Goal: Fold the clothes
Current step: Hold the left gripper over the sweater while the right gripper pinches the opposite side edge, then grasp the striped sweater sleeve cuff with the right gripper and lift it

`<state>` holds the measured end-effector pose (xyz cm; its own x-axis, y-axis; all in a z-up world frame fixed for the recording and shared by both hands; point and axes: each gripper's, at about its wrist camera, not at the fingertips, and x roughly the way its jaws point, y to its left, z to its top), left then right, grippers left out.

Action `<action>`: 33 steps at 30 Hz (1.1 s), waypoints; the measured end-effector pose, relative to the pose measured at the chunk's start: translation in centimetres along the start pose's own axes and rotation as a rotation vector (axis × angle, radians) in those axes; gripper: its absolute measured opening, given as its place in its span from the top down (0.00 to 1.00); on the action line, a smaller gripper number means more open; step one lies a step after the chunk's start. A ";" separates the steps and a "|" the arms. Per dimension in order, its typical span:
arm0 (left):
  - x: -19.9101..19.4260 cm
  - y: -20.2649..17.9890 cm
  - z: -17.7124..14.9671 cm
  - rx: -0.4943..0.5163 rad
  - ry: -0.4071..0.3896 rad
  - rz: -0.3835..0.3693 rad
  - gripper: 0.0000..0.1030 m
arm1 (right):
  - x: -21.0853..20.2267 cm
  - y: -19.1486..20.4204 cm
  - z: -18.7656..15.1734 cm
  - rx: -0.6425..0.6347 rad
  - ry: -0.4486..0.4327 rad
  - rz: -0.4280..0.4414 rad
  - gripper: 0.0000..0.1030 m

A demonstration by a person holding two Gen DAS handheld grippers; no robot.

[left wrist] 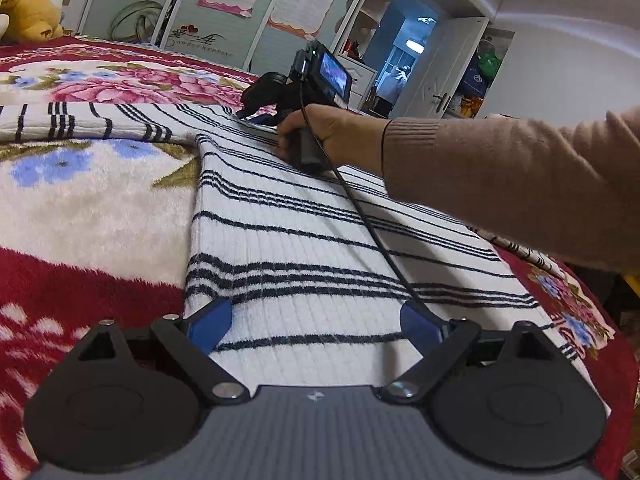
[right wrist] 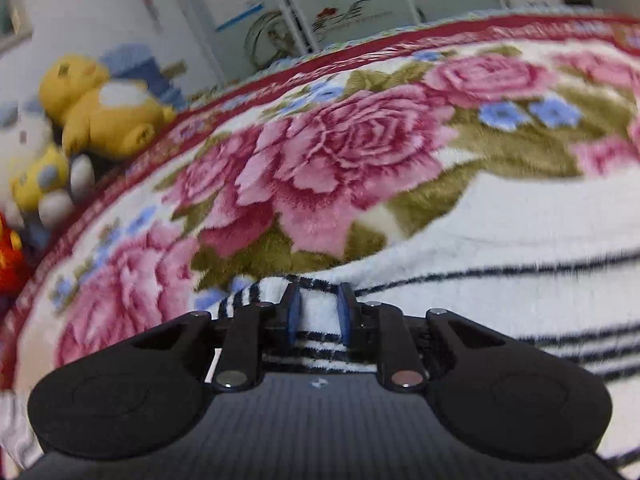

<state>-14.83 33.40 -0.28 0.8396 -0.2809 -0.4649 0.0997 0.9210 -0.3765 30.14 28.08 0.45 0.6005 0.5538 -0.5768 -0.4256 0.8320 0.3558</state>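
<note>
A white knit sweater with black stripes (left wrist: 320,240) lies flat on the bed, one sleeve (left wrist: 60,124) stretched out to the left. My left gripper (left wrist: 316,316) hovers over the sweater's near hem, jaws wide apart and nothing pinched between them. Farther off, at the shoulder end, a hand (left wrist: 332,132) in a beige sleeve holds my right gripper (left wrist: 250,112) down on the sweater. In the right wrist view the right gripper (right wrist: 320,312) has its blue pads (right wrist: 294,314) close together with a fold of the striped sweater (right wrist: 500,300) bunched between them.
A red floral plush blanket (left wrist: 80,200) (right wrist: 340,140) covers the bed. Yellow plush toys (left wrist: 28,4) (right wrist: 104,112) sit at the bed's far edge. Wardrobe doors with posters (left wrist: 240,8) stand behind. A black cable (left wrist: 372,224) trails across the sweater.
</note>
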 end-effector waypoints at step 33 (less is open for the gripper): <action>-0.1 1.7 0.4 -0.096 -0.006 -0.093 0.03 | -2.2 0.1 -3.0 0.135 0.051 0.114 0.79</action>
<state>-14.53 35.12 -0.51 0.8323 -0.3621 -0.4197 0.1260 0.8609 -0.4929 26.72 26.79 -0.46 0.5172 0.6452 -0.5624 -0.3918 0.7627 0.5147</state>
